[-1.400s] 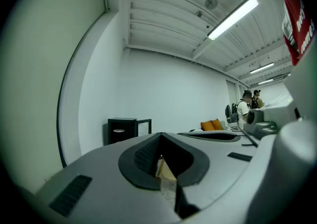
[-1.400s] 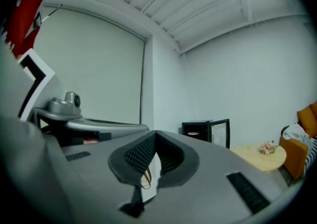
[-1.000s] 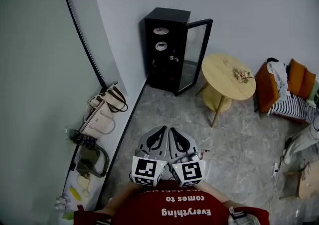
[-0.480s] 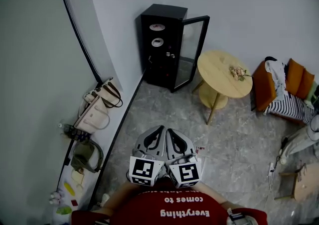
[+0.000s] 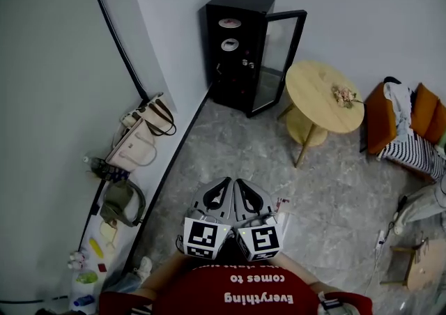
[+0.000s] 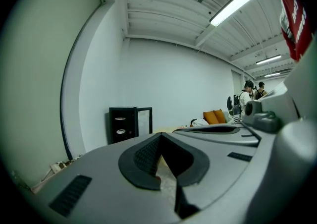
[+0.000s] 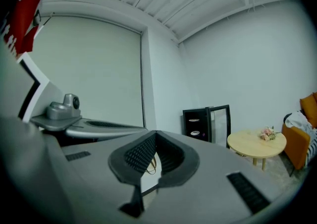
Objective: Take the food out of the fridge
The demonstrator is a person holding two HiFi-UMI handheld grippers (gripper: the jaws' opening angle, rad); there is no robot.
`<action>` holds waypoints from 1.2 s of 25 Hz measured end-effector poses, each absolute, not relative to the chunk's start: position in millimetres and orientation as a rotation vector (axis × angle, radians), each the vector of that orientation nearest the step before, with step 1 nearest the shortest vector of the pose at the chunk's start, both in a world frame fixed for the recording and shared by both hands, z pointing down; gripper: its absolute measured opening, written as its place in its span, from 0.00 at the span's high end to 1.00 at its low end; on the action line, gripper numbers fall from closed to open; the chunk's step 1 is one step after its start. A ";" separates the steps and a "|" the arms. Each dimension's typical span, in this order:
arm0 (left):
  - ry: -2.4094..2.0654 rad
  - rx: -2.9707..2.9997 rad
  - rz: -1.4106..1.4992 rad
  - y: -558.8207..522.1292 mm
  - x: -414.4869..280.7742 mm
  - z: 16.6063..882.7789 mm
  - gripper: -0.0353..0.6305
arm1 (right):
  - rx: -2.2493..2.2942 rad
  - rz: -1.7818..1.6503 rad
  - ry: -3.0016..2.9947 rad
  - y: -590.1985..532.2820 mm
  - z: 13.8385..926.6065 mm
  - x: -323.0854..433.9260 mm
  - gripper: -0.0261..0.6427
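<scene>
left gripper [image 5: 226, 183]: closed, empty
right gripper [image 5: 241, 184]: closed, empty
fridge [image 5: 240, 49]: far, door ajar
risk: closed jaws might knock plates [image 5: 229, 44] over

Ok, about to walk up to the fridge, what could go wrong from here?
The left gripper and right gripper both have jaws shut with nothing in them; they must open before reaching the plates in the fridge. The open door stands close to the table, so that side looks tight and could get bumped. Bags along the wall could catch a foot.
</scene>
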State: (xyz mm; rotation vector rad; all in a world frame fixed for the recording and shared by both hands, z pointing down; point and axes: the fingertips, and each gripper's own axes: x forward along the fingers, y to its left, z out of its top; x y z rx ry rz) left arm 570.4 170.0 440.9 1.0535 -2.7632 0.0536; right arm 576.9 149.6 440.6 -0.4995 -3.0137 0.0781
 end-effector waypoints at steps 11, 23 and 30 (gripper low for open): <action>-2.678 1.095 0.111 154.4 492.6 466.8 0.94 | -0.435 0.038 -2.968 135.6 462.0 500.7 0.94; -2.666 1.117 0.140 186.6 325.1 460.6 0.94 | -0.424 -0.007 -2.954 168.8 455.4 333.0 0.94; -2.649 1.133 0.152 214.8 255.7 471.5 0.94 | -0.422 -0.027 -2.936 198.3 465.3 265.8 0.94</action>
